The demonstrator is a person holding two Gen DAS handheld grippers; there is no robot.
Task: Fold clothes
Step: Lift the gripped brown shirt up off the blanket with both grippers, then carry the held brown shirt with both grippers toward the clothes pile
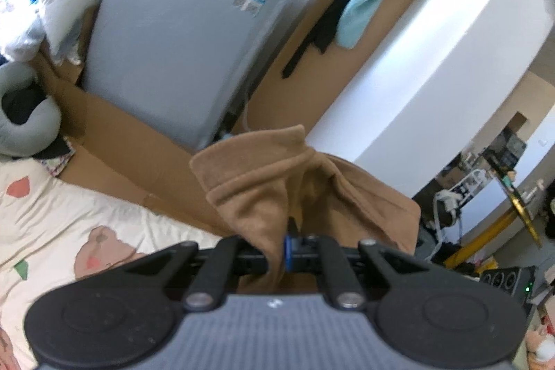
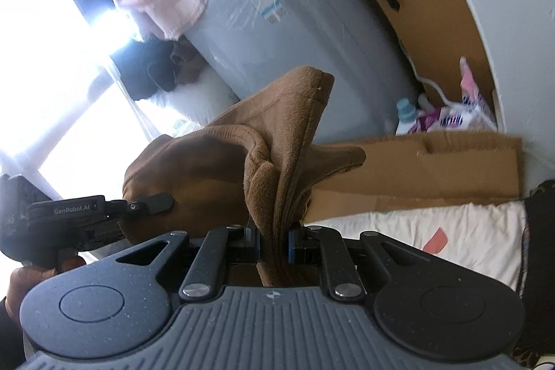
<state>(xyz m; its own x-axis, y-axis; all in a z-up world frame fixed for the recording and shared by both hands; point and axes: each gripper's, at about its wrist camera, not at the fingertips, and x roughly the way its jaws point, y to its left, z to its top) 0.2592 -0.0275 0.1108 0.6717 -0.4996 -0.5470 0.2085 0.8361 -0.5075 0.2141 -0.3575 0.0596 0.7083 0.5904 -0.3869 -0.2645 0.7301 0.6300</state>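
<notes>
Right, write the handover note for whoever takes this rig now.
Left tool: shut on the brown garment.
Right tool: shut on a bunched edge of the same garment.
The left tool also shows in the right view, at the garment's far side.
Garment: held up between both tools, off the patterned bedding, in front of the grey appliance.
Done: both grips made.
Left: no fold visible yet; lay it flat and fold.

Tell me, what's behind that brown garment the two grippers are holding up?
Behind the brown garment stand a grey appliance and a cardboard sheet, beyond the patterned bedding. The cloth covers the appliance's lower corner and whatever lies there.
</notes>
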